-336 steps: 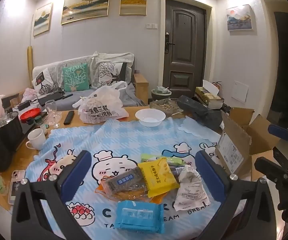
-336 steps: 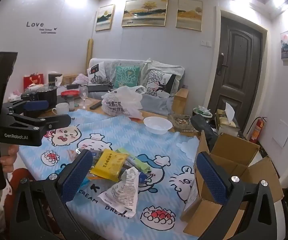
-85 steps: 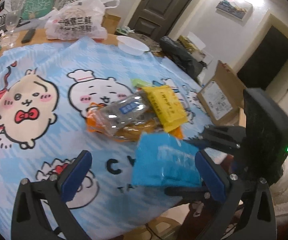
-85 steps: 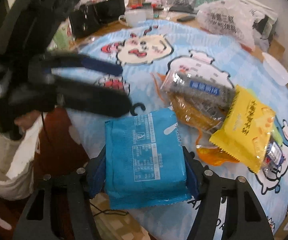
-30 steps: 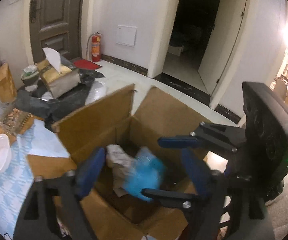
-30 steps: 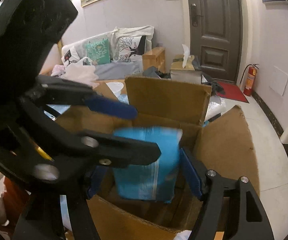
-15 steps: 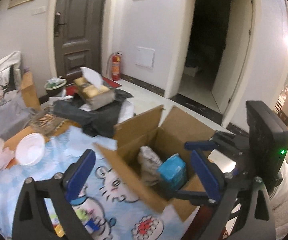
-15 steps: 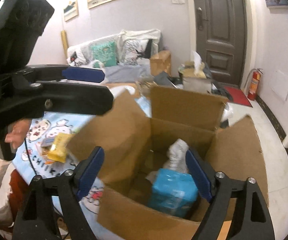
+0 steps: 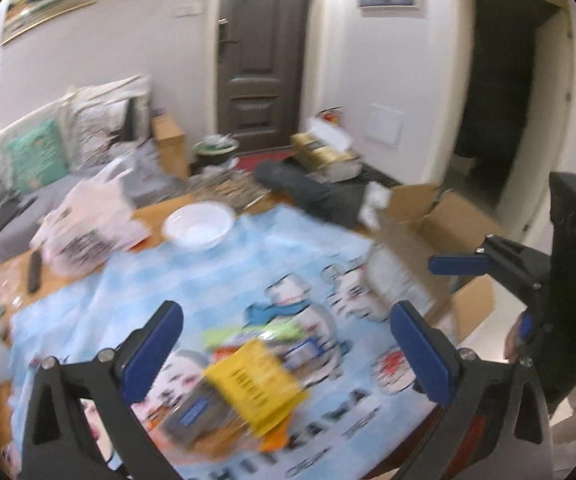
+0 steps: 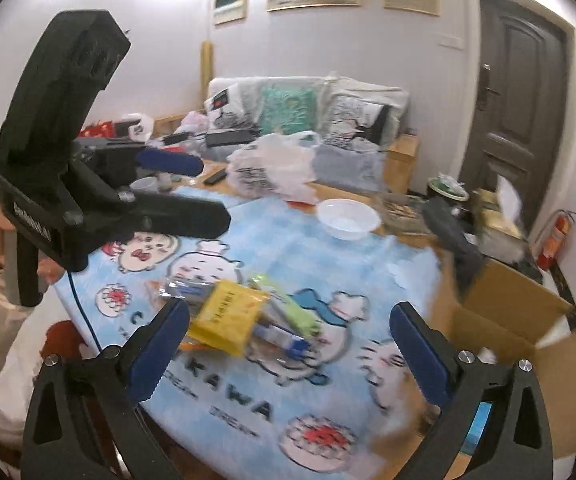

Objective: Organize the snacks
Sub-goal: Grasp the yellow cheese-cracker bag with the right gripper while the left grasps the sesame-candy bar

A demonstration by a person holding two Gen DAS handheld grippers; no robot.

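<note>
1. left wrist view: left tongs (image 9: 288,344) stand apart and empty above the snack pile (image 9: 244,392) on the tabletop (image 9: 216,276). the yellow pack (image 9: 254,384) tops a loose heap; a careless pinch could drag its neighbours. its print blurs.
2. right wrist view: right tongs (image 10: 288,340) are opening, nothing between them. the cardboard box (image 10: 516,332) sits at the tabletop's edge and could be nudged off. the cloth reads "kawa".
</note>
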